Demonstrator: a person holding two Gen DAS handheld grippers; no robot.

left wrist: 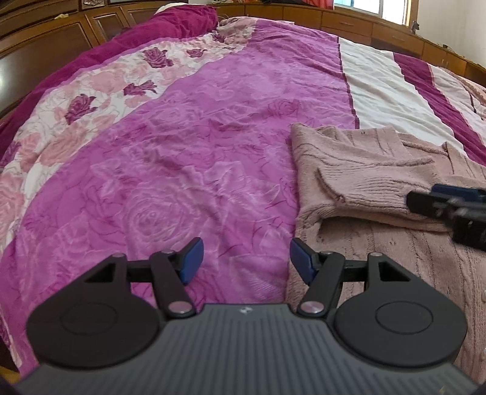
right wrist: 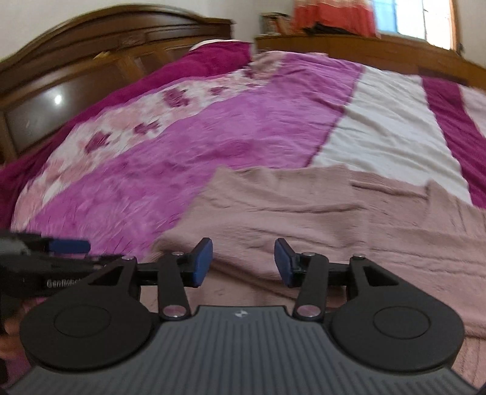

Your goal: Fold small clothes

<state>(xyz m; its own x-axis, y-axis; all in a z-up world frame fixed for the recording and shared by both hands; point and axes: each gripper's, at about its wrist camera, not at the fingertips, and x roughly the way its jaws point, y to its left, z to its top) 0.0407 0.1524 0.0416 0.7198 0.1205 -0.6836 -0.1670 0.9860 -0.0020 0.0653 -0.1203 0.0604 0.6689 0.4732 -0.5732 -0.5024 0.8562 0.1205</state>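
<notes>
A dusty-pink knitted sweater (left wrist: 364, 170) lies on the bed at the right, with a sleeve folded across its body. It also fills the lower middle of the right wrist view (right wrist: 288, 209). My left gripper (left wrist: 246, 259) is open and empty, hovering over the bedspread at the sweater's left edge. My right gripper (right wrist: 243, 262) is open and empty, just above the sweater. The right gripper also shows at the right edge of the left wrist view (left wrist: 449, 209). The left gripper shows at the left edge of the right wrist view (right wrist: 60, 252).
A magenta floral bedspread (left wrist: 182, 152) covers the bed, with a white and dark-pink striped part (left wrist: 388, 91) at the right. A wooden headboard (right wrist: 76, 76) stands at the back left. Wooden cabinets (left wrist: 349, 21) and a window (right wrist: 407, 18) are behind.
</notes>
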